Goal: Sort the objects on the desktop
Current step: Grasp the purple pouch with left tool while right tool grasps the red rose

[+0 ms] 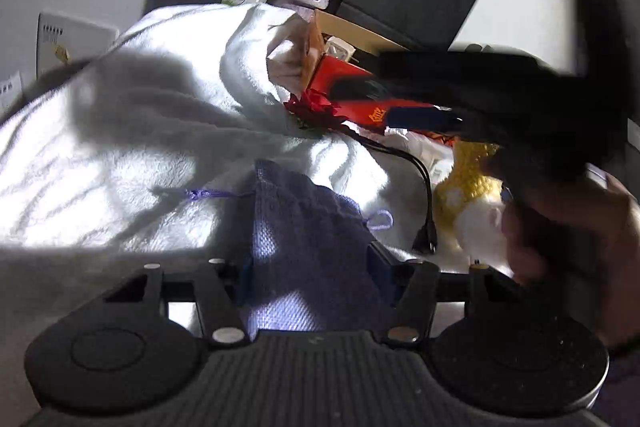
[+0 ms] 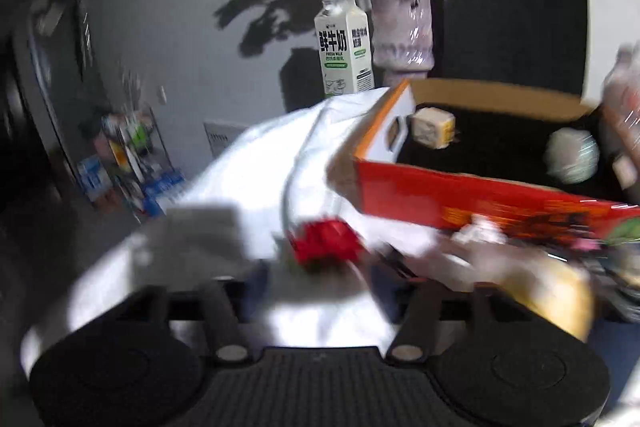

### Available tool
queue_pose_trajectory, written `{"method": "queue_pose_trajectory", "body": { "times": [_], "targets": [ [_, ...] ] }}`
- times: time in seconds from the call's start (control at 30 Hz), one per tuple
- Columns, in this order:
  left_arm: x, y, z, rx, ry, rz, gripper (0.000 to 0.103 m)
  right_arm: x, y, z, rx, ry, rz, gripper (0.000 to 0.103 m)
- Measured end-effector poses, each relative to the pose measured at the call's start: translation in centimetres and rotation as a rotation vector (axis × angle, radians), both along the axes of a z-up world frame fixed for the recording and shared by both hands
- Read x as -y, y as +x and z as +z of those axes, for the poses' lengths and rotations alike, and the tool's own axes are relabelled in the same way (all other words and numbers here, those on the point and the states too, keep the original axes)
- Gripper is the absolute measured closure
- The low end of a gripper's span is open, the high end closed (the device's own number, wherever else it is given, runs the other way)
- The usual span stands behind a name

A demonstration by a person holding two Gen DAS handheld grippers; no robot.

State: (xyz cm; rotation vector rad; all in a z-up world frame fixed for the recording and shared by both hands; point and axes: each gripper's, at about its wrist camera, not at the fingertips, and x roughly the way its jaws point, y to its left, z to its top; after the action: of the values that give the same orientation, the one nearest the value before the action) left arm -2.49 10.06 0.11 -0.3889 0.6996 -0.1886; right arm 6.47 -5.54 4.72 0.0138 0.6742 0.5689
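Two claws are at work over a surface draped in one white fleecy blanket (image 1: 132, 131).

The left claw (image 1: 310, 267) stands partly open, its two blue pads on either side of one purple mesh drawstring pouch (image 1: 304, 227). The pouch lies on the blanket and fills the gap between the fingers; whether the pads press on it I cannot tell.

The right claw (image 2: 320, 291) shows its two fingers spread apart with only white blanket in the gap, and it has hold of nothing. In the left view it crosses the right side as a dark blurred shape, gripped by a hand (image 1: 576, 227).

One red cardboard box (image 2: 480, 199) with an open top sits beyond the pouch, tilted against the blanket. Two things are clear inside it: one pale cube with yellow edges (image 2: 434, 129) and one round whitish-green ball (image 2: 572, 157); anything further right is too blurred to name.

Just in front of the box lies one red flower (image 1: 316, 107). One black cable (image 1: 424, 211) with a plug end runs down beside one yellow and white knitted toy (image 1: 468, 203).

At the back stand one milk carton (image 2: 344, 51), one lilac vase (image 2: 402, 31) of pink flowers and one black paper bag (image 2: 516, 23) with handles.
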Motion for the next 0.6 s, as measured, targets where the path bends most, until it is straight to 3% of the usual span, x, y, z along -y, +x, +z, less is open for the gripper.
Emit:
{"method": "queue_pose_trajectory", "body": {
  "times": [0.03, 0.07, 0.17, 0.2, 0.3, 0.47, 0.6],
  "targets": [
    [0.0, 0.2, -0.1, -0.013, 0.003, 0.009, 0.088, -1.0, 1.6, -0.5, -0.030, -0.006, -0.017, 0.035],
    [-0.1, 0.4, -0.1, -0.030, 0.005, 0.017, 0.097, -2.0, 3.1, -1.1, -0.062, -0.027, -0.039, 0.036],
    [-0.7, -0.2, 0.0, -0.008, -0.030, 0.021, 0.099, -3.9, 6.5, -3.2, -0.118, -0.080, -0.068, 0.044],
    [-1.0, -0.5, 0.1, -0.005, -0.028, 0.029, 0.099, -3.9, 7.3, -4.0, -0.145, -0.076, -0.075, 0.055],
    [-1.4, -1.6, 0.9, 0.021, -0.027, 0.051, 0.099, -2.7, 6.1, -3.5, -0.124, -0.006, -0.083, 0.059],
    [-1.0, -3.3, 3.4, 0.092, -0.024, 0.049, 0.100, 2.5, -2.1, 0.5, 0.036, 0.142, -0.010, 0.060],
    [1.0, -3.9, 5.3, 0.142, -0.005, 0.001, 0.100, 7.8, -10.4, 2.3, 0.179, 0.098, -0.050, 0.060]
  ]
}}
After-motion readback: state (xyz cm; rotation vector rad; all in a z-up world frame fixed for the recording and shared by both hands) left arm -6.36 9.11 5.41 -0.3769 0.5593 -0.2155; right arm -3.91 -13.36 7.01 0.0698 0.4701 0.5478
